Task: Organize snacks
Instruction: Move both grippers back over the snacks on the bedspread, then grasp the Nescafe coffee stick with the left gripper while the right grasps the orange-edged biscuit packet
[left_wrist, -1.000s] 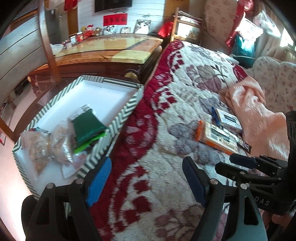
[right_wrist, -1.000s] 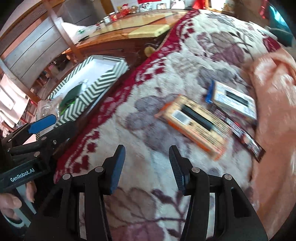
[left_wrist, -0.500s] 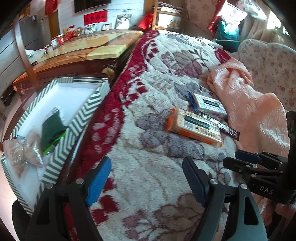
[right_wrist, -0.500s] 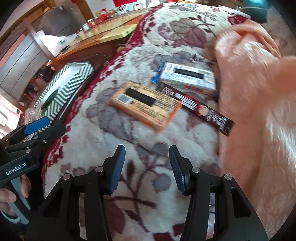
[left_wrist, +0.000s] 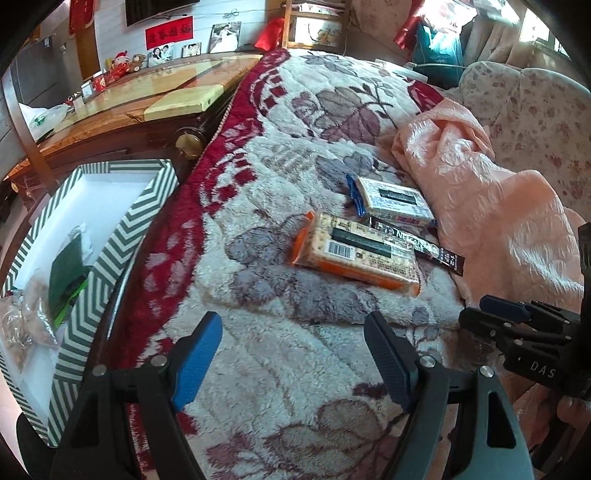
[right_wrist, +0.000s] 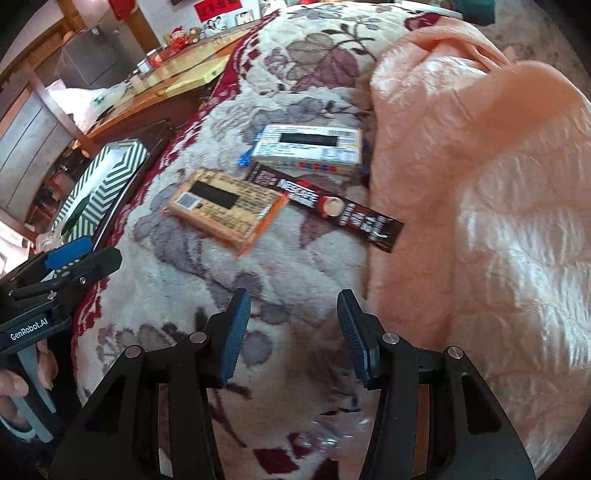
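Three snack packs lie together on the floral blanket (left_wrist: 295, 362), near the centre of both views. The orange cracker pack (left_wrist: 356, 253) lies flat with its barcode up; its label text is too small to read, and a black bar covers part of it. Just beyond it sits the white-and-blue pack (left_wrist: 395, 199), its far edge touching the peach quilt (left_wrist: 498, 206). The dark Nescafé stick (right_wrist: 325, 201) runs slantwise between the two packs. In the left wrist view its upper end is hidden under the white-and-blue pack; whether it touches the orange pack cannot be told.

At the left edge of the left wrist view stands the striped box (left_wrist: 122, 236), cut off by the frame at its lower corner. Inside it lie a green packet (left_wrist: 68, 273) and some clear bags (left_wrist: 22, 325), whose contents are hard to make out. In the right wrist view only a sliver of this box shows, at middle left.

The left gripper (left_wrist: 293, 350) hangs over bare blanket at the bottom of its frame, jaws spread wide with nothing between them. The right gripper (right_wrist: 293, 328) is likewise empty, its jaws parted more narrowly over the blanket, close to the quilt's edge. A hand (right_wrist: 14, 387) on the left gripper's handle shows at lower left of the right wrist view, mostly cut off.
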